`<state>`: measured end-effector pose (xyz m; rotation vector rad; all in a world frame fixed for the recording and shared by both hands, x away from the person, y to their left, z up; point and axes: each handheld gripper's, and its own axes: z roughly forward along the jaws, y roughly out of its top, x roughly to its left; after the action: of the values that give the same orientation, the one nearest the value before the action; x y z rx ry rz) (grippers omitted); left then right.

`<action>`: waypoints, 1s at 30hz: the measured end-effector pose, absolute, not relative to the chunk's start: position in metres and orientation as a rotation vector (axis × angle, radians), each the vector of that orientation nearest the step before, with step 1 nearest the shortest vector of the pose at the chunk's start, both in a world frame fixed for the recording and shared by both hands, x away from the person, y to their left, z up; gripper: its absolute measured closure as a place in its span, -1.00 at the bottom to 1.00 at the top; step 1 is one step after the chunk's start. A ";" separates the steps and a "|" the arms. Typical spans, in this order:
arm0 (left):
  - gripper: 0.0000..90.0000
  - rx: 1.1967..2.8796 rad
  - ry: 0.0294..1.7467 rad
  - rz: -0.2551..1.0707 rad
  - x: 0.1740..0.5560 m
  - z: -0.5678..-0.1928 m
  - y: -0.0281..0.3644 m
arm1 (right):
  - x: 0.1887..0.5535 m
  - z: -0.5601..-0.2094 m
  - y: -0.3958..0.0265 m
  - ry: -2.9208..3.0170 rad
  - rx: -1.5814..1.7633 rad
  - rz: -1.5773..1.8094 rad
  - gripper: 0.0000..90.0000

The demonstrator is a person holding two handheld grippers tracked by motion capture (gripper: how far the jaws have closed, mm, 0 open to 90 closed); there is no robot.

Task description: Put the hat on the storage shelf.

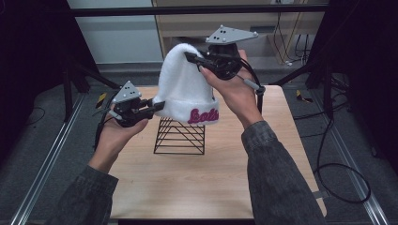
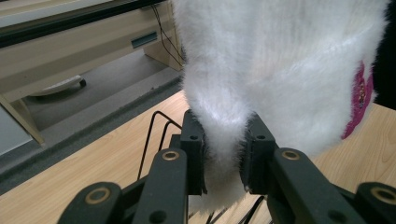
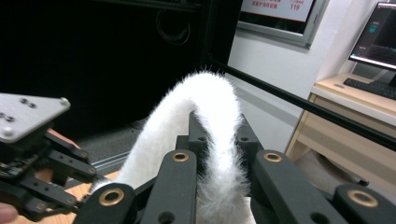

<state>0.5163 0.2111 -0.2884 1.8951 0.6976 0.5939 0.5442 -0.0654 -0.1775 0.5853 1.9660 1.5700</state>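
Above the wire rack (image 1: pixel 179 136), a white beanie (image 1: pixel 185 84) hangs between two grippers.
Left gripper (image 1: pixel 157 106) is clamped on the cuff's left edge; right gripper (image 1: pixel 193 59) pinches the crown higher up, so the hat's long axis runs upright, opening downward, directly over the rack.

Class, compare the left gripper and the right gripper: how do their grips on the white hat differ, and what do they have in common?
The left gripper pinches the white hat at its folded brim; the right gripper pinches its crown. The left gripper sits low, just above the wire rack; the right gripper is raised well higher. Both are shut on the fluffy fabric, holding the hat stretched over the rack.
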 end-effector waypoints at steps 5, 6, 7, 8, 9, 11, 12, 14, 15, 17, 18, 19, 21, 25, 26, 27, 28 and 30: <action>0.64 1.900 0.717 0.598 0.519 -0.294 0.213 | 0.553 -0.189 -0.066 1.982 0.617 1.561 0.84; 0.64 1.896 0.723 0.597 0.520 -0.295 0.214 | 0.554 -0.192 -0.066 1.984 0.620 1.562 0.84; 0.64 1.897 0.724 0.598 0.520 -0.295 0.214 | 0.556 -0.194 -0.065 1.989 0.620 1.560 0.84; 0.64 1.894 0.727 0.597 0.521 -0.296 0.214 | 0.557 -0.195 -0.064 1.991 0.622 1.558 0.84; 0.64 1.893 0.729 0.598 0.521 -0.297 0.215 | 0.558 -0.197 -0.064 1.995 0.622 1.556 0.84; 0.64 1.891 0.734 0.601 0.523 -0.298 0.215 | 0.561 -0.200 -0.062 1.998 0.625 1.554 0.84; 0.64 1.891 0.734 0.601 0.523 -0.298 0.215 | 0.563 -0.201 -0.061 1.999 0.626 1.555 0.83; 0.64 1.887 0.739 0.597 0.524 -0.301 0.215 | 0.565 -0.205 -0.059 2.004 0.626 1.542 0.83; 0.64 1.887 0.740 0.595 0.525 -0.302 0.216 | 0.565 -0.207 -0.059 2.005 0.625 1.536 0.83; 0.64 1.885 0.748 0.593 0.526 -0.305 0.217 | 0.566 -0.210 -0.058 2.008 0.626 1.534 0.83; 0.64 1.880 0.758 0.592 0.527 -0.307 0.217 | 0.567 -0.211 -0.058 2.008 0.627 1.532 0.83; 0.64 1.880 0.762 0.590 0.528 -0.308 0.218 | 0.568 -0.212 -0.059 2.010 0.632 1.531 0.83; 0.64 1.875 0.765 0.594 0.530 -0.310 0.218 | 0.569 -0.214 -0.060 2.012 0.639 1.529 0.83; 0.64 1.872 0.779 0.593 0.532 -0.314 0.218 | 0.570 -0.217 -0.060 2.018 0.636 1.521 0.83; 0.64 1.863 0.785 0.583 0.532 -0.314 0.218 | 0.570 -0.217 -0.060 2.019 0.634 1.524 0.83; 0.63 1.857 0.784 0.575 0.532 -0.314 0.217 | 0.570 -0.217 -0.060 2.020 0.633 1.525 0.83; 0.63 1.855 0.781 0.578 0.532 -0.314 0.217 | 0.570 -0.217 -0.060 2.020 0.631 1.521 0.83; 0.63 1.854 0.784 0.588 0.532 -0.314 0.217 | 0.571 -0.218 -0.061 2.019 0.631 1.525 0.83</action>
<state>0.5317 0.2169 -0.3144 1.8537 0.7843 0.5877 0.5710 -0.0612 -0.2183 0.6313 2.0193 1.5254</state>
